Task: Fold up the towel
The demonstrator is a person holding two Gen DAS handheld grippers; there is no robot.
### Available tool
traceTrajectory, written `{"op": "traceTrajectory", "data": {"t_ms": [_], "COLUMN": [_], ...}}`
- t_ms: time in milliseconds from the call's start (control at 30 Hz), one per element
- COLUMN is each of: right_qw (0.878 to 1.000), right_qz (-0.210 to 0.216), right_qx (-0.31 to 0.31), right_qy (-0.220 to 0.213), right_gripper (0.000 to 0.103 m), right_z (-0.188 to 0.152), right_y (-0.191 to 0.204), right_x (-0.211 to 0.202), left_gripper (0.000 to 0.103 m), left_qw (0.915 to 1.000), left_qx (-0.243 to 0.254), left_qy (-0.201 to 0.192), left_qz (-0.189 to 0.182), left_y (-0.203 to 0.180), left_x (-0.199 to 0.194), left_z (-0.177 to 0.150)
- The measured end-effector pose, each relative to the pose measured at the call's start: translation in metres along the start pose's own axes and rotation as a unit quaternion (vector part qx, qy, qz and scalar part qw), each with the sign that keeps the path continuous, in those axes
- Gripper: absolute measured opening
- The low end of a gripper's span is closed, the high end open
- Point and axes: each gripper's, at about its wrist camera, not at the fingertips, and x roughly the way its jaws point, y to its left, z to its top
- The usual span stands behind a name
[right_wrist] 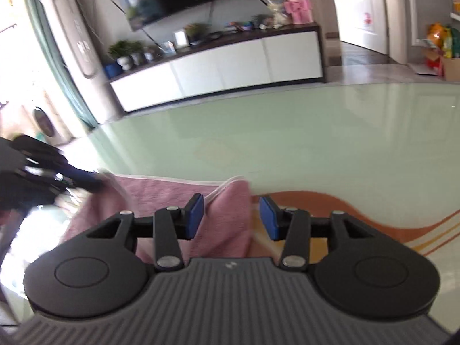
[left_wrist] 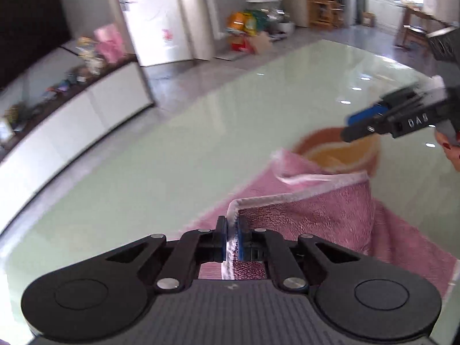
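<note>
A pink towel point(left_wrist: 310, 215) with a pale hem lies partly folded on the pale green glass table point(left_wrist: 172, 155). My left gripper point(left_wrist: 232, 237) is shut on the towel's hemmed corner and holds it raised above the lower layer. In the right wrist view the towel point(right_wrist: 227, 218) bunches up between the blue pads point(right_wrist: 194, 215) of my right gripper point(right_wrist: 231, 215), which stands open around a raised fold without pinching it. The right gripper point(left_wrist: 362, 122) also shows at the right of the left wrist view, above the table. The left gripper point(right_wrist: 83, 179) appears blurred at the left.
An orange and brown swirl pattern point(right_wrist: 359, 215) marks the tabletop under the towel's far end. Beyond the table stand a long white TV cabinet point(right_wrist: 218, 63), a door point(left_wrist: 155, 14) and shelves with colourful goods point(left_wrist: 253, 17). A person's hand point(left_wrist: 451, 149) holds the right gripper.
</note>
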Motion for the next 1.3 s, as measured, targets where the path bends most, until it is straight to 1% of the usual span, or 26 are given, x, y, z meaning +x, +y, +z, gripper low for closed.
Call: {"op": "traceTrajectory", "data": {"t_ms": [67,133,267,333,400,500,533,567,600,667,733,800,867,933,1000,1033,1100,1167,1200,1267,1300], "right_qw": [1.0,0.999,0.998,0.997,0.996,0.996,0.996,0.996,0.995,0.996,0.997,0.998,0.999,0.999,0.999,0.999,0.998,0.998,0.998,0.997,0.997], "right_qz": [-0.006,-0.01,-0.02,-0.018,-0.026,-0.025,-0.02,-0.015,-0.01,-0.015,-0.017,-0.015,-0.014,-0.013,-0.016,-0.016,-0.021,-0.037,-0.046,-0.053,-0.053], "right_qx": [0.0,0.005,0.019,0.03,0.037,0.047,0.054,0.053,0.051,0.034,0.018,0.022,0.03,0.037,0.045,0.048,0.054,0.041,0.033,0.034,0.039], "right_qy": [0.015,0.035,0.049,0.063,0.072,0.071,0.07,0.075,0.079,0.077,0.069,0.048,0.035,0.024,0.005,0.003,0.022,0.035,0.042,0.034,0.028], "right_gripper": [0.037,0.037,0.037,0.037,0.037,0.037,0.028,0.01,0.009,0.006,0.005,0.005,0.005,0.005,0.005,0.005,0.005,0.007,0.009,0.02,0.024], "right_z": [0.002,0.006,0.008,0.009,0.008,0.006,0.005,0.005,0.005,0.004,0.005,0.008,0.012,0.015,0.019,0.021,0.022,0.019,0.018,0.015,0.014], "right_y": [0.0,-0.002,-0.001,-0.002,-0.002,-0.004,-0.005,-0.005,-0.004,0.002,0.008,0.006,0.003,0.0,-0.003,-0.004,-0.007,-0.007,-0.006,-0.006,-0.006], "right_x": [0.018,0.04,0.063,0.076,0.079,0.081,0.079,0.08,0.08,0.079,0.076,0.072,0.07,0.069,0.067,0.069,0.078,0.084,0.087,0.08,0.075], "left_gripper": [0.008,0.008,0.008,0.008,0.008,0.008,0.008,0.008,0.009,0.009,0.01,0.01,0.009,0.009,0.009,0.009,0.009,0.012,0.015,0.018,0.018], "left_qw": [0.9991,0.9971,0.9901,0.9877,0.986,0.9852,0.9852,0.9851,0.9849,0.9838,0.9826,0.9813,0.9799,0.9768,0.9754,0.9749,0.9734,0.9716,0.972,0.9747,0.976], "left_qx": [-0.017,-0.038,-0.082,-0.096,-0.105,-0.111,-0.111,-0.112,-0.112,-0.115,-0.121,-0.13,-0.134,-0.137,-0.151,-0.16,-0.177,-0.194,-0.194,-0.184,-0.179], "left_qy": [0.008,0.017,0.044,0.056,0.066,0.073,0.074,0.076,0.077,0.079,0.079,0.073,0.066,0.061,0.06,0.06,0.06,0.059,0.06,0.06,0.06], "left_qz": [0.038,0.064,0.105,0.11,0.111,0.108,0.108,0.107,0.107,0.112,0.117,0.121,0.132,0.153,0.149,0.143,0.132,0.121,0.118,0.111,0.108], "left_y": [0.02,0.037,0.068,0.08,0.087,0.092,0.093,0.094,0.096,0.098,0.101,0.103,0.105,0.108,0.113,0.115,0.119,0.124,0.123,0.118,0.115], "left_x": [-0.005,-0.014,-0.019,-0.02,-0.016,-0.012,-0.01,-0.008,-0.005,0.002,0.008,0.008,0.008,0.008,0.008,0.008,0.009,0.009,0.009,0.009,0.008], "left_z": [-0.002,-0.007,-0.024,-0.033,-0.04,-0.048,-0.05,-0.052,-0.055,-0.059,-0.062,-0.065,-0.067,-0.069,-0.071,-0.073,-0.076,-0.079,-0.081,-0.084,-0.084]}}
